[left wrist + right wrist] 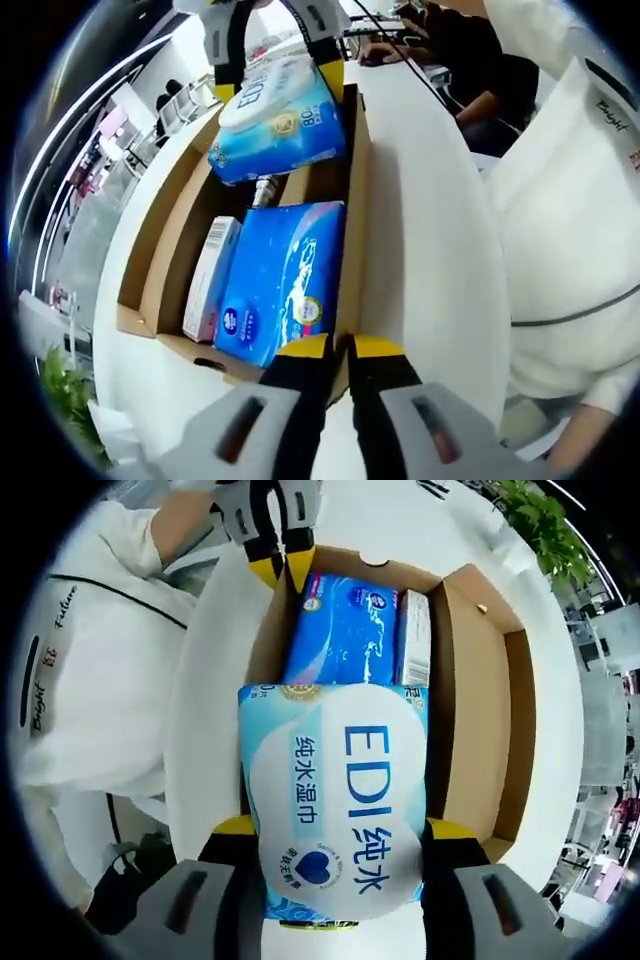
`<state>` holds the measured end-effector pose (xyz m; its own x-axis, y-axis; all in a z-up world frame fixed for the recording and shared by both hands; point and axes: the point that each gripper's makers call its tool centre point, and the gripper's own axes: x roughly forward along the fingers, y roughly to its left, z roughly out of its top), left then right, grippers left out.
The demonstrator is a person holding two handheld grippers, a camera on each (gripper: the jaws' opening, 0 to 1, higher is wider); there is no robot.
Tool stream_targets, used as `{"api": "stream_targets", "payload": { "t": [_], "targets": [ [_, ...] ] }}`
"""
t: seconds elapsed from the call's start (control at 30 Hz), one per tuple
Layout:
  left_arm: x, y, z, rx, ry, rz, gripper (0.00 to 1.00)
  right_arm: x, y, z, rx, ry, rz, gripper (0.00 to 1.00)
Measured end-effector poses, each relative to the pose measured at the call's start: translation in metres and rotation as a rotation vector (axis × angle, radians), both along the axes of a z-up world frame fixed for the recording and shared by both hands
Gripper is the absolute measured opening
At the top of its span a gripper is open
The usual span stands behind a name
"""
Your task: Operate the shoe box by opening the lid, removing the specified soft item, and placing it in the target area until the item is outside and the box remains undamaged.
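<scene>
The shoe box (480,710) lies opened, the wet wipes pack (335,800) is gripped by the right claw (335,845) mid-frame above it, not yet placed, while the left claw (338,352), closed, pinches the box's lower wall.

the white surface (430,200) is lying bare along the right side of the shoe box (355,200) in the left gripper view, leaving room for tongs to pass there. a person's white sleeve (570,250) is crowding the right edge of that strip. inside the box, the blue pack (280,280) and a slim carton (208,280) are filling the lower part, while the wipes pack (335,800) is spanning the opening above them.
</scene>
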<state>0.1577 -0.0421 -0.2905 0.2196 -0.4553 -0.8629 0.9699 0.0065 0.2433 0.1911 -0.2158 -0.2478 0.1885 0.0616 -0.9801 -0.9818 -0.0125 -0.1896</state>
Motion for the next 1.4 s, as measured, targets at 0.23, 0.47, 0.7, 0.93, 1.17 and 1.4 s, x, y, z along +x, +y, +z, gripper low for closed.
{"api": "stream_targets", "payload": {
  "t": [0.23,0.47,0.7,0.93,1.17,1.4],
  "targets": [
    [0.000,0.000,0.000,-0.004,0.003,-0.001,0.06,0.000,-0.005,0.020,-0.055,0.000,0.021,0.61],
    [0.000,0.000,0.000,0.010,0.009,0.004,0.06,0.001,0.001,0.030,-0.040,-0.005,0.015,0.61],
    [0.000,0.000,0.000,-0.003,0.009,0.002,0.06,0.008,0.001,0.038,-0.007,-0.035,0.008,0.61],
    [0.001,0.000,0.000,-0.009,0.011,0.004,0.06,0.010,-0.009,0.042,-0.019,-0.046,-0.011,0.61],
    [0.000,0.000,0.000,-0.004,0.007,0.006,0.06,0.016,-0.018,0.052,0.001,-0.083,-0.041,0.61],
    [0.000,0.000,0.000,0.000,0.009,0.006,0.06,0.018,-0.027,0.057,-0.044,-0.110,-0.039,0.61]
  ]
}}
